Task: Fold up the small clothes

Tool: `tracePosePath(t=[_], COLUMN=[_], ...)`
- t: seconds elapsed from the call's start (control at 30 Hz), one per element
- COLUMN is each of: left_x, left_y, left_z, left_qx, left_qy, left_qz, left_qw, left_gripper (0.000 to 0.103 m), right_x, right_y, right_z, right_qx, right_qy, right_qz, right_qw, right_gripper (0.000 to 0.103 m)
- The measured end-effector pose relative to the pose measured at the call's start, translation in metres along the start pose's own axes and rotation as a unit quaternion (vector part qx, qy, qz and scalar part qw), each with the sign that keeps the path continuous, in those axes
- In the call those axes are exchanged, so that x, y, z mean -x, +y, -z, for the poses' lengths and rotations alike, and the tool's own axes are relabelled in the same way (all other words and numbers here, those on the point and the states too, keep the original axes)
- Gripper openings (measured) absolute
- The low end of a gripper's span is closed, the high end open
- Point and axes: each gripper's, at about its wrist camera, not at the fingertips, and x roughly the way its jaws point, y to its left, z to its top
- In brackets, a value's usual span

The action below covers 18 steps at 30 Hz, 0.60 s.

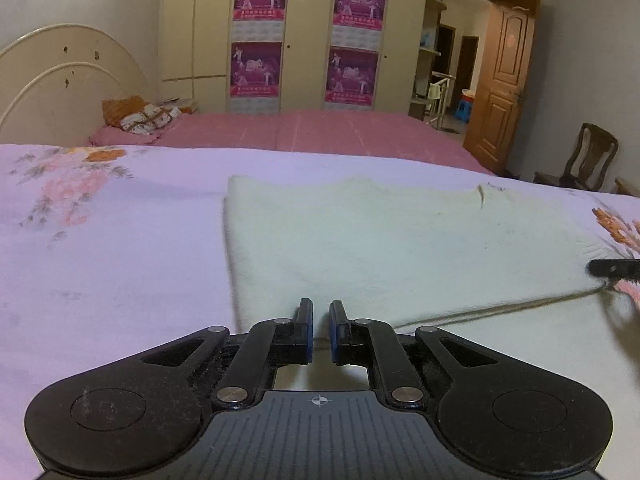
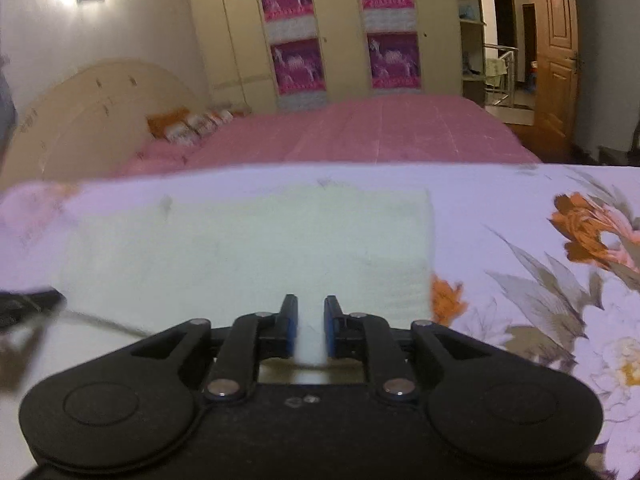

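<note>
A pale cream knitted garment [image 1: 380,240] lies folded flat on a lilac floral sheet [image 1: 100,260]. My left gripper [image 1: 320,312] sits low at the garment's near edge, jaws a narrow gap apart, nothing between them. In the right wrist view the same garment [image 2: 248,248] lies ahead, blurred. My right gripper [image 2: 311,308] is at its near edge, jaws slightly apart, with pale cloth showing in the gap; whether it is pinched is unclear. The right gripper's tip [image 1: 612,268] shows at the right edge of the left wrist view.
A pink bed [image 1: 320,132] with a cream headboard [image 1: 60,80] and cushions [image 1: 140,116] lies beyond. Cream wardrobes with purple posters [image 1: 260,40] line the back wall. A wooden door [image 1: 504,80] and a chair [image 1: 580,164] stand at the right.
</note>
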Motion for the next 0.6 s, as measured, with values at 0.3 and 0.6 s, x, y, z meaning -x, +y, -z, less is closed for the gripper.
tracePosePath(t=[0.3, 0.6], left_x=[-0.032, -0.059], left_y=[-0.034, -0.044], left_z=[-0.043, -0.046], left_qx=[-0.006, -0.033], left_qy=[-0.024, -0.028], left_qz=[0.032, 0.013], left_qw=[0.9992, 0.999], left_gripper=[0.041, 0.057], right_x=[-0.005, -0.046], right_y=[0.017, 0.039], right_z=[-0.028, -0.031], right_qx=[-0.022, 0.012], right_qy=[-0.038, -0.032], right_qz=[-0.014, -0.001], right_qw=[0.999, 0.999], right_gripper=[0.017, 0.014])
